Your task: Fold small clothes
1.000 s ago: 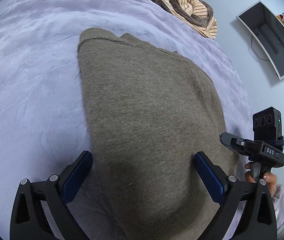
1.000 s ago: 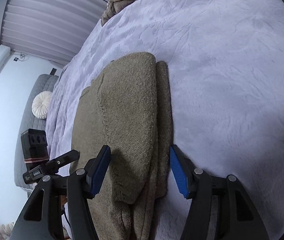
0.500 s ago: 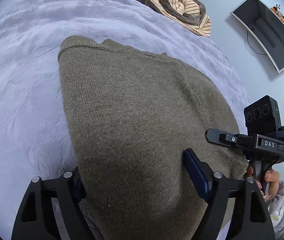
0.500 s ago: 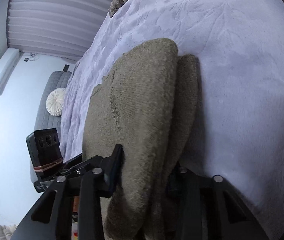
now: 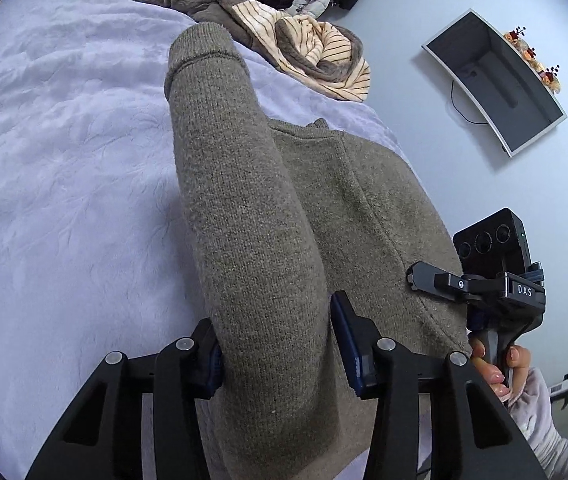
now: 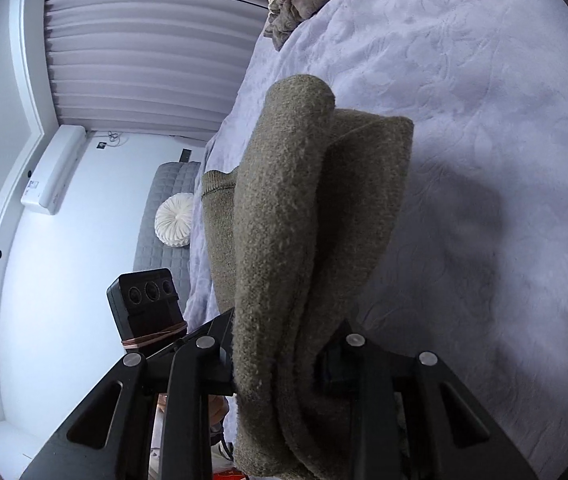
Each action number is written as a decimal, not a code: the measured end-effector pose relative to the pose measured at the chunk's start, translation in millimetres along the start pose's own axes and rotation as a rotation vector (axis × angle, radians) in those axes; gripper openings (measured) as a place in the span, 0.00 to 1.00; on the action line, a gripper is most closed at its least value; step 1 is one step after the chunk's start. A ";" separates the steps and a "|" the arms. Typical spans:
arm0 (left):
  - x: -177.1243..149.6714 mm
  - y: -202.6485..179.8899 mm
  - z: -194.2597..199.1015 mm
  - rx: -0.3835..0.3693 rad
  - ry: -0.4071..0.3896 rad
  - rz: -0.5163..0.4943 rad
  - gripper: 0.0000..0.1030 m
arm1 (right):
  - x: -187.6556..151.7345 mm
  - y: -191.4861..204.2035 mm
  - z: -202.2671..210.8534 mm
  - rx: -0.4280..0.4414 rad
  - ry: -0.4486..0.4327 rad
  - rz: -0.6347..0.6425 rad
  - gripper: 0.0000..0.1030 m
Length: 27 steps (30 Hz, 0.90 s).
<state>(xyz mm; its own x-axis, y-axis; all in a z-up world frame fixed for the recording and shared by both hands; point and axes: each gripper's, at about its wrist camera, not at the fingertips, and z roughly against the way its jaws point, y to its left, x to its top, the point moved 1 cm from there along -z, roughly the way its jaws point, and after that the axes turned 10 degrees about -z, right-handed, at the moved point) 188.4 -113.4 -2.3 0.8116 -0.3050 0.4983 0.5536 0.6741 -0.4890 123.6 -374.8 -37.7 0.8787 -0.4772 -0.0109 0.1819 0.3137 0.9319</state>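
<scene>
Nearest the left wrist camera, the left tool point(image 5: 276, 344) is pinching the near edge of the olive-brown knitted sweater point(image 5: 364, 216), its blue-padded fingers point(image 5: 344, 332) pressing into a thick bunch of wool. A second ago those fingers were spread wide over flat cloth; now they are closing in and the gathered edge is rising off the bed as a tall ridge. In the right wrist view the right tool point(image 6: 280, 364) is doing the same, pressed together on a doubled-over stack of the same sweater point(image 6: 284, 240), where before it stood apart around the cloth. Judging by this, the grasp is done on both sides and the lift that starts the next fold is under way.

Just past the left tool, the rest of the sweater is lying flat on the pale lavender embossed bedspread point(image 5: 64, 160), with the right tool's black handle point(image 5: 492, 292) and the person's hand point(image 5: 496, 364) working at its far side. The lifted part is hanging clear of the bedspread point(image 6: 504, 120) in the right view, casting a shadow there.

Further off, a heap of striped cream and brown clothes point(image 5: 308, 40) is waiting at the far edge of the bed, well apart from the sweater.
</scene>
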 end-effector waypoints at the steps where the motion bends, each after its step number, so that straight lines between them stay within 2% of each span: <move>1: -5.0 -3.2 9.5 -0.003 -0.001 0.006 0.46 | -6.6 4.0 0.9 0.008 0.006 -0.004 0.29; 8: -53.5 -22.0 70.4 0.009 0.005 -0.006 0.46 | -68.7 24.8 4.2 0.049 0.050 -0.032 0.29; 13: -108.1 -23.2 118.8 0.038 -0.004 0.003 0.46 | -118.0 33.0 -8.4 0.067 0.102 -0.039 0.29; 17: -146.4 -19.3 140.6 0.071 0.005 0.002 0.46 | -154.9 32.0 -26.7 0.081 0.144 -0.049 0.29; 21: -177.8 -2.7 148.4 0.085 0.012 0.055 0.46 | -179.5 22.2 -46.5 0.072 0.175 -0.064 0.29; 24: -197.0 10.4 144.4 0.111 0.013 0.085 0.46 | -186.1 17.5 -61.9 0.027 0.183 -0.050 0.29; 27: -214.8 29.0 133.8 0.185 0.024 0.119 0.46 | -187.0 13.6 -76.6 -0.081 0.177 0.004 0.31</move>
<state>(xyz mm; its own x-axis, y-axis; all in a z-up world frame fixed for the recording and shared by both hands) 5.1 61.7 -27.7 0.8745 -0.2307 0.4267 0.4119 0.8178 -0.4020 -4.4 -218.5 -50.7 0.9422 -0.3261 -0.0771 0.2066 0.3840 0.8999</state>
